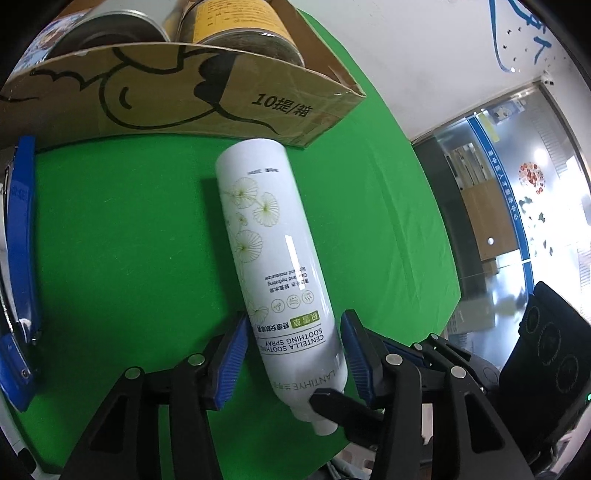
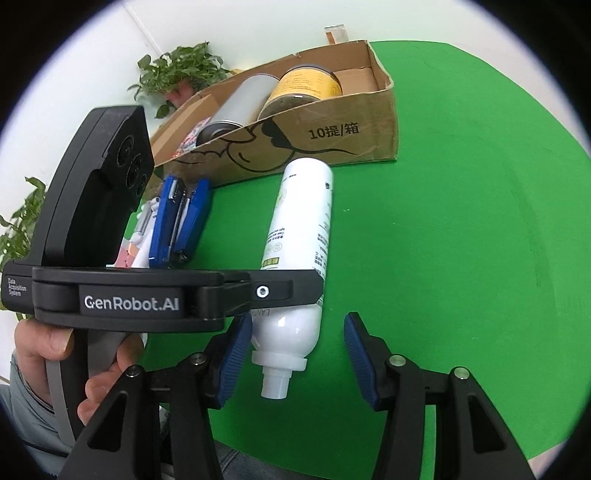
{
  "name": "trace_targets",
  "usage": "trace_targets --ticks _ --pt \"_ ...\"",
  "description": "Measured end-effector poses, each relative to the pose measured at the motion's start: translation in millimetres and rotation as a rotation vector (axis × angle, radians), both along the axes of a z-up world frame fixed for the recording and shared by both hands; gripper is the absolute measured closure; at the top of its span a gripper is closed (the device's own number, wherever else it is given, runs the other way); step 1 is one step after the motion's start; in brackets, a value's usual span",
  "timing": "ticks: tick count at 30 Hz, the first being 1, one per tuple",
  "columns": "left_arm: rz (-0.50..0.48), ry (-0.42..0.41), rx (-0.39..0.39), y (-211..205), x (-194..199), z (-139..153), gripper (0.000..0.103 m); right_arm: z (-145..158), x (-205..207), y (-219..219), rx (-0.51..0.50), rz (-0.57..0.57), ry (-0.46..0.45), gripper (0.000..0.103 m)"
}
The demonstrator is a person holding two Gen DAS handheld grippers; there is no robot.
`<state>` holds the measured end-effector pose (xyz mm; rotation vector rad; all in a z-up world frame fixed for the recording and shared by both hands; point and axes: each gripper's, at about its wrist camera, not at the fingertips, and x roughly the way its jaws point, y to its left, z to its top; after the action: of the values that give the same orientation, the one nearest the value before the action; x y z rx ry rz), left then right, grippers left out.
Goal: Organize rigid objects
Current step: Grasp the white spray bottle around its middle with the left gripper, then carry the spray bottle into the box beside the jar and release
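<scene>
**Desk:** On the green cloth (image 1: 129,221), what does the frame show?

**Photographer:** One white spray bottle (image 1: 273,236) lies on its side just in front of the cardboard box (image 1: 258,107), base toward the box and nozzle toward the cameras. The left gripper (image 1: 295,332) has its blue pads set against both sides of the bottle near the shoulder, a narrow grip on it. Whether the bottle is clear of the cloth, I cannot tell.

**Desk:** And the other hand's tool?

**Photographer:** The right gripper (image 2: 297,319) stands partly open. The bottle's cap end sits between its fingers in the right wrist view, but the far pad is clear of it, so it holds nothing.

**Desk:** How far along is the tidying?

**Photographer:** Partway, by my reading. A silver can (image 1: 110,26) and a yellow-labelled jar (image 1: 236,22) already lie side by side in the box. The bottle is still outside it, and so is a blue stapler (image 2: 181,221) beside some small pink and white items too hidden to name.

**Desk:** The room?

**Photographer:** A plain white wall (image 1: 406,55), leafy potted plants (image 2: 177,70) behind the box, and a glass partition (image 1: 517,184) with a blue strip off to one side. The person's hand (image 2: 55,347) grips the left tool's handle.
</scene>
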<state>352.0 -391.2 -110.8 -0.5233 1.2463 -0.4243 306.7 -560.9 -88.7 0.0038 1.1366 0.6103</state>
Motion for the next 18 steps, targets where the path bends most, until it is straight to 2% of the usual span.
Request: trace_targets --ticks 5,6,7,18 --pt "0.003 0.015 -0.026 8 0 0 0.055 -7 0 25 -0.063 0.032 -0.019 0.052" --pt "-0.001 0.010 -0.020 7 -1 0 0.055 -8 0 28 -0.083 0.030 -0.028 0.057" --pt "-0.003 0.005 -0.012 5 -1 0 0.056 -10 1 29 -0.097 0.024 -0.036 0.056" --pt "0.005 -0.013 0.006 0 -17 2 0.056 -11 2 20 -0.047 -0.017 -0.021 0.057"
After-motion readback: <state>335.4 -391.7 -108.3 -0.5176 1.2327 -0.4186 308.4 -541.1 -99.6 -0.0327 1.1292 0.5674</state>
